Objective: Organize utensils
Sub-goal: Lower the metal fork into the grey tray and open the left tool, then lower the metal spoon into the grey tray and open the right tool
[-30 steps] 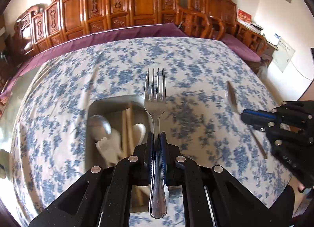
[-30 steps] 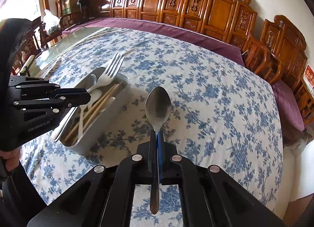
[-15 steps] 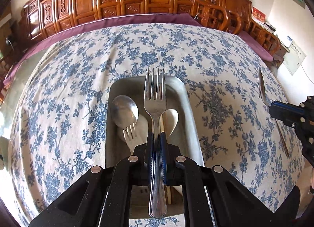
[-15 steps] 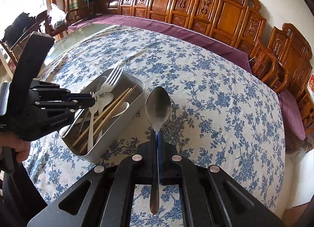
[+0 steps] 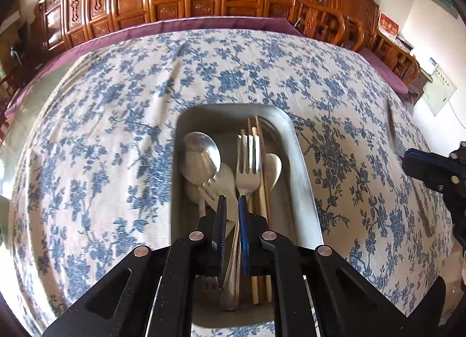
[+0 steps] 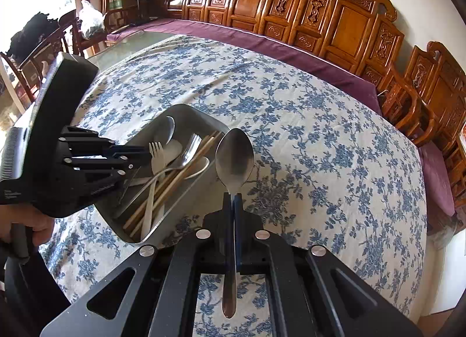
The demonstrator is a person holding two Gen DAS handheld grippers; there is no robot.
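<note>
The left tool (image 5: 230, 201) hangs directly over the metal tray (image 5: 303, 168) with its two blue pads parted, and the steel fork (image 5: 247, 162) lies just ahead of and below them among the tray's contents, tines pointing away from the tool; judging by the clear gap on either side of the handle, the fork is released and resting in the tray rather than gripped. Beside it, to the tool's left, sit a large metal spoon (image 5: 201, 153) and pale plastic cutlery, and to its right a pair of wooden chopsticks (image 5: 260, 191) running lengthwise. The right tool (image 6: 233, 195) is closed on the neck of a second metal spoon (image 6: 234, 159), which stands straight out ahead of it, bowl forward, poised just beside the tray's near wall, above the blue-flowered tabletop (image 6: 320, 147). To do this step well, I would lift the left tool straight up and back so its pads do not snag the fork handle or drag the chopsticks, clearing the tray before the right tool swings over it. The spoon should then go in low and parallel to the other handles, and be let go only once it is close to the pile, so that it does not clatter or bounce out
</note>
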